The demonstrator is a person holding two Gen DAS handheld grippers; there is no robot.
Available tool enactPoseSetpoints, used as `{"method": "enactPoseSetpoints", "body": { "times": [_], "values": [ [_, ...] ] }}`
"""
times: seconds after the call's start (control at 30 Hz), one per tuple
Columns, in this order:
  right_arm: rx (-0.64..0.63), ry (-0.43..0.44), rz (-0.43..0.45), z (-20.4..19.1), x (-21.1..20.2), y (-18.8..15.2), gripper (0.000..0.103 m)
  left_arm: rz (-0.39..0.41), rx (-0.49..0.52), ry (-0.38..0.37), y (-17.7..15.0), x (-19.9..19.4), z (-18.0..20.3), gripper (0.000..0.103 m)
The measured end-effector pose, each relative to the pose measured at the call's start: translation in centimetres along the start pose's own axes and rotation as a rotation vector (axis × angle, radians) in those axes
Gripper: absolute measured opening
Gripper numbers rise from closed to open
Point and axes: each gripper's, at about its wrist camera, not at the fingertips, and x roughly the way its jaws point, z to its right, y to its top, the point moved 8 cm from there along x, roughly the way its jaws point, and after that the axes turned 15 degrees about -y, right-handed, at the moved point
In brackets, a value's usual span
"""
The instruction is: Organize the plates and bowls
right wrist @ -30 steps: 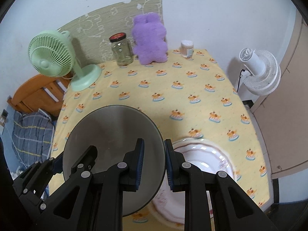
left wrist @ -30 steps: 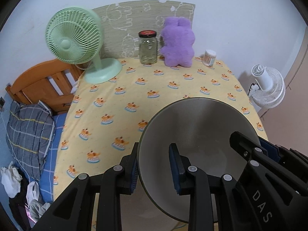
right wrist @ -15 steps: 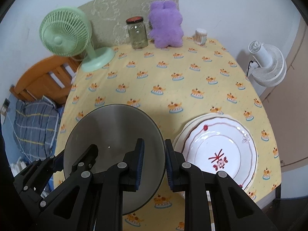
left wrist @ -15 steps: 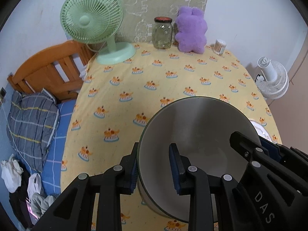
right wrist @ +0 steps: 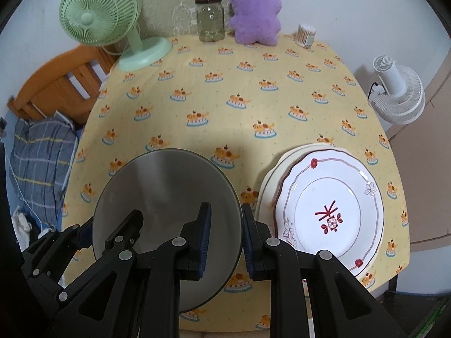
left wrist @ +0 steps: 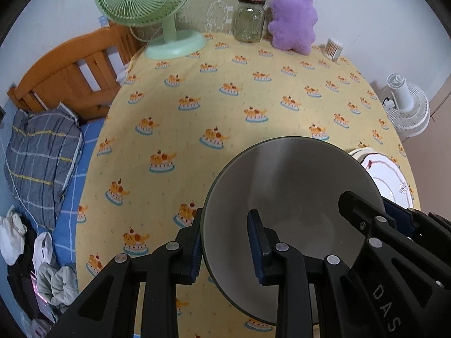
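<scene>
Item carried: grey bowl (left wrist: pixel 290 197), held by its rim on two opposite sides, over the near part of the table (right wrist: pixel 253 90) with the yellow cartoon-print cloth.
Left gripper (left wrist: pixel 227 246): clamped on the bowl's left rim, one pad outside the wall, one inside.
Right gripper (right wrist: pixel 225 235): clamped on the bowl's right rim, likewise one pad inside and one outside.
Bowl attitude: roughly level, mouth up, nothing visible inside. Whether its base touches the cloth cannot be told from either view.
Plates: white plate with red motif (right wrist: pixel 328 211) lies on top of a cream plate (right wrist: pixel 270 174), stacked near the table's right edge, just beside the bowl and apart from it.
Step in hand: judged to be placing the bowl on the cloth to the left of the plate stack.
Next move calls for: lowering evenly with both hands so the rim stays level, then opening both grips together.
Risk: the right gripper's outer finger sits close to the plate edge; drifting right could knock the stack.
Bystanding objects: green fan (right wrist: pixel 98 19), glass jar (right wrist: pixel 210 19), purple plush (right wrist: pixel 255 14), all at the far edge, well clear.
</scene>
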Motion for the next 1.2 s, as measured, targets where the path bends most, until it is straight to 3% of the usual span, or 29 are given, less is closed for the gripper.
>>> {"method": "enactPoseSetpoints", "body": {
  "times": [0.53, 0.93, 1.1, 1.2],
  "values": [
    [-0.061, -0.034, -0.022, -0.7, 1.4, 0.0, 0.024, -0.030, -0.021, -0.003, -0.5, 1.4, -0.4, 0.026],
    [-0.077, -0.031, 0.024, -0.6, 1.1, -0.7, 0.024, -0.015, 0.031, 0.011, -1.2, 1.2, -0.1, 0.027],
    [-0.058, -0.030, 0.024, -0.5, 1.1, -0.8, 0.024, -0.023, 0.041, -0.016, -1.3, 1.2, 0.2, 0.039],
    [-0.015, 0.019, -0.031, -0.4, 1.8, -1.5, 0.028, -0.043, 0.056, -0.041, -1.7, 1.3, 0.4, 0.051]
  ]
}}
